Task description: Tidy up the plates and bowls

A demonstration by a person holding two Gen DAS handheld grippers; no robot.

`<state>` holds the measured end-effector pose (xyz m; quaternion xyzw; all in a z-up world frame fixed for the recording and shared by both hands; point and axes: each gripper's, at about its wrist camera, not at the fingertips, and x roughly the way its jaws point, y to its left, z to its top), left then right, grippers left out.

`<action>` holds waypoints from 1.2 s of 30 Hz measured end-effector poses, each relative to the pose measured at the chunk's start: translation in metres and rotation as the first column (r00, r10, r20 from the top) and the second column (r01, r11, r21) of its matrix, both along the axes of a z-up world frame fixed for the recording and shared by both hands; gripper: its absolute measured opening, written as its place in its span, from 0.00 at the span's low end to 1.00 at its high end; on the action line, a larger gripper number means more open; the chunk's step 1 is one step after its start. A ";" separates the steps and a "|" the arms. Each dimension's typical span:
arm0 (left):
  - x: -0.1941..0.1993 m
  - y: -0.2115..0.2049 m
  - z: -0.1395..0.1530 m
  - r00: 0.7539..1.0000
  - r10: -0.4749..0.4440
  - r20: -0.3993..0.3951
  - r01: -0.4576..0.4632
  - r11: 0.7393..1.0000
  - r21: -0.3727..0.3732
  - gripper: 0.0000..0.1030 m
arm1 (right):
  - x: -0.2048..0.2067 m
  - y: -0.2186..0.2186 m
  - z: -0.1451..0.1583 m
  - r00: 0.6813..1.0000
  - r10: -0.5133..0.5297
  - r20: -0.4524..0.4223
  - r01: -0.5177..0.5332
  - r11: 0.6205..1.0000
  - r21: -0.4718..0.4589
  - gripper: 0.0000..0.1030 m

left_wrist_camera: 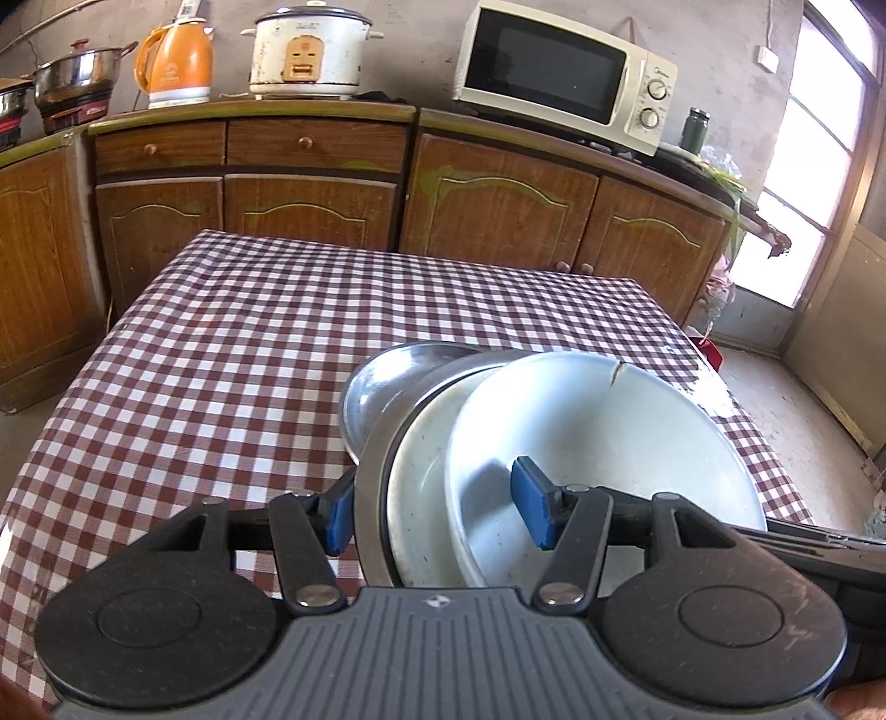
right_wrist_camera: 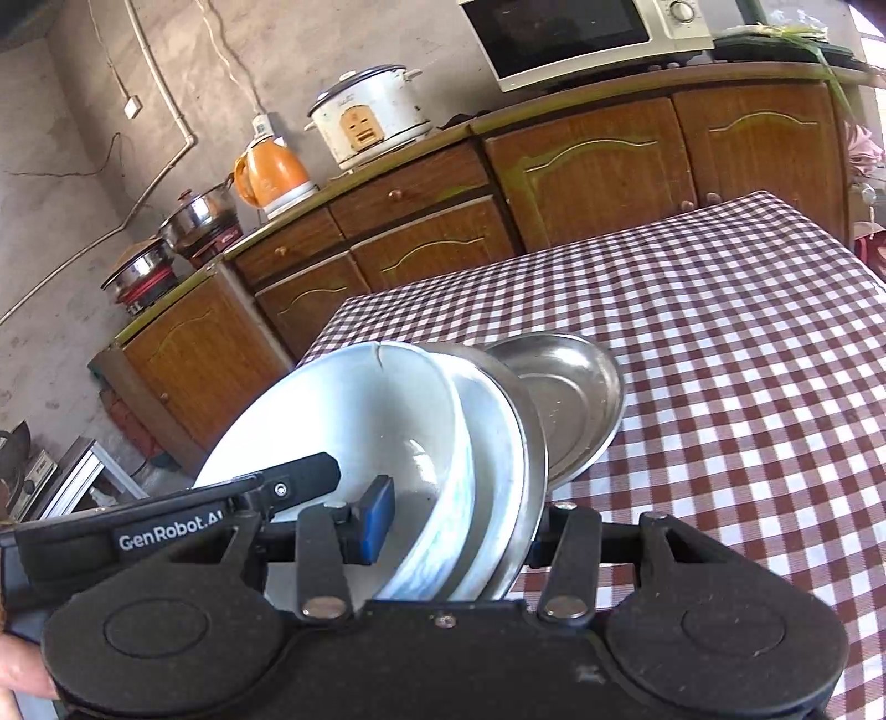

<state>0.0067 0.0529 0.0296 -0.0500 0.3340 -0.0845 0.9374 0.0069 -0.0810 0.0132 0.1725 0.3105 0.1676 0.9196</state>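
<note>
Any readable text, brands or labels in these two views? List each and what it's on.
"GenRobot.AI", last letter cut off by the frame part in front: white print on the black body of the left tongs, seen in the right wrist view.
Microwave: a brand mark above the dials, too small to read.
Rice cooker: lettering above its orange panel, blurred.
Orange kettle: a pale logo, not legible.
Nothing else legible.

White lettering "GenRobot.AI", its last letter partly cut off, stands on the black body of the left gripper (right_wrist_camera: 171, 534) in the right wrist view. The brand marks on the microwave (left_wrist_camera: 565, 77), rice cooker (left_wrist_camera: 307, 52) and kettle (left_wrist_camera: 176, 61) are too small to read.
</note>
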 end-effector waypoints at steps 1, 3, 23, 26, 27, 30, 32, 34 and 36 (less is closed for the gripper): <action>0.001 -0.001 0.000 1.000 -0.003 0.000 0.003 1.000 0.000 0.56 | 0.000 -0.002 0.000 1.000 -0.004 0.000 0.004 1.000 0.002 0.53; 0.002 -0.004 0.000 1.000 -0.011 0.000 0.011 1.000 0.002 0.56 | -0.001 -0.005 0.000 1.000 -0.012 0.000 0.012 1.000 0.003 0.53; 0.011 -0.034 0.001 0.995 -0.096 -0.001 0.096 0.995 0.003 0.56 | -0.009 -0.042 0.004 0.995 -0.102 0.001 0.102 0.995 0.008 0.53; 0.012 -0.035 0.000 0.996 -0.093 -0.002 0.093 0.996 0.004 0.56 | -0.009 -0.044 0.003 0.995 -0.102 -0.002 0.102 0.995 0.008 0.53; 0.013 -0.035 0.000 0.996 -0.092 -0.001 0.092 0.996 0.006 0.56 | -0.008 -0.043 0.003 0.995 -0.100 -0.002 0.100 0.995 0.008 0.53; 0.012 -0.034 0.000 0.996 -0.088 0.000 0.088 0.996 0.012 0.56 | -0.008 -0.043 0.001 0.996 -0.094 -0.001 0.094 0.995 0.013 0.53; 0.013 -0.033 0.000 0.996 -0.086 0.000 0.086 0.996 0.012 0.56 | -0.007 -0.042 0.000 0.996 -0.090 -0.001 0.090 0.996 0.014 0.53; 0.013 -0.032 0.001 0.997 -0.082 0.002 0.082 0.997 0.012 0.56 | -0.007 -0.040 0.001 0.996 -0.089 0.001 0.089 0.996 0.014 0.53; 0.013 -0.032 0.002 0.997 -0.078 0.005 0.078 0.997 0.011 0.56 | -0.005 -0.040 0.001 0.996 -0.084 0.003 0.084 0.996 0.014 0.53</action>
